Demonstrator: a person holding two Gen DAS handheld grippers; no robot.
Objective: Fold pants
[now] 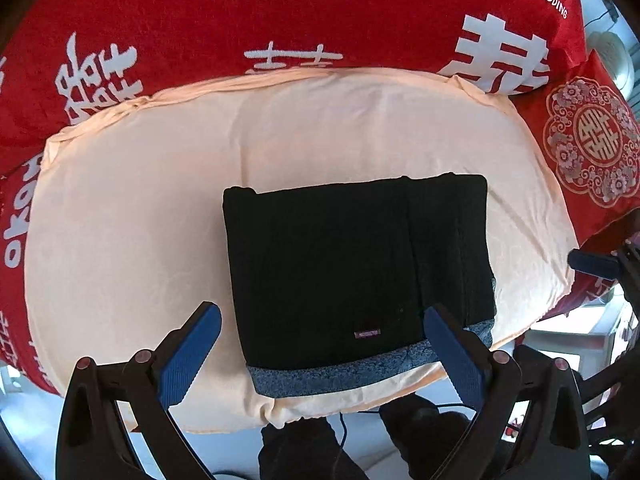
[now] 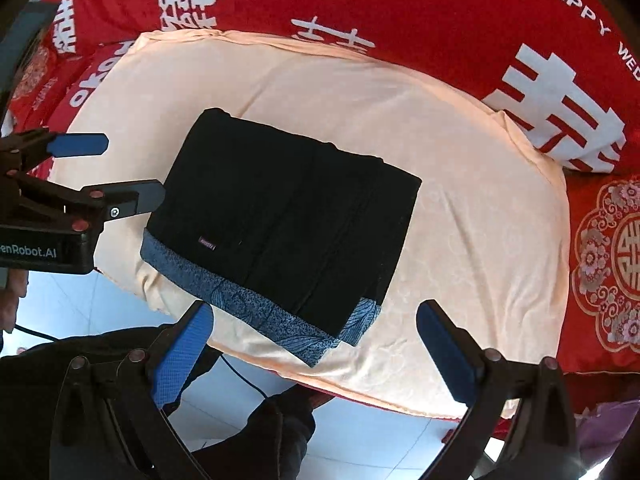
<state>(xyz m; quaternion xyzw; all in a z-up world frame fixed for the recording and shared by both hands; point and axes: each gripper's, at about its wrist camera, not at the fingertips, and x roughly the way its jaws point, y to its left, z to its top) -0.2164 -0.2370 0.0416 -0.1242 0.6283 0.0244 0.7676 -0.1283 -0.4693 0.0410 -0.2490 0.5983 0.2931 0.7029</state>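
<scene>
the black pants (image 1: 352,268) lay folded into a compact rectangle on a peach cushion (image 1: 132,208), in the centre of the left wrist view and a little left of centre in the right wrist view. a blue patterned band (image 1: 344,372) ran along the edge of the pants nearest the bottom of the frame, and a small label (image 1: 368,333) sat just above it.

the left gripper (image 1: 320,344) stood wide apart at the bottom of its own frame, holding nothing; its blue pads (image 1: 192,356) flanked the near edge of the pants, the right-hand one overlapping the band in the picture. whether it touched the cloth could not be told.

the right gripper (image 2: 314,344) was likewise spread wide and empty at the bottom of its frame, near the lower corner of the pants.

a red bedcover (image 1: 320,8) with white characters filled the upper part of both frames. a red pillow (image 1: 592,136) with a floral medallion lay at the right edge.
</scene>
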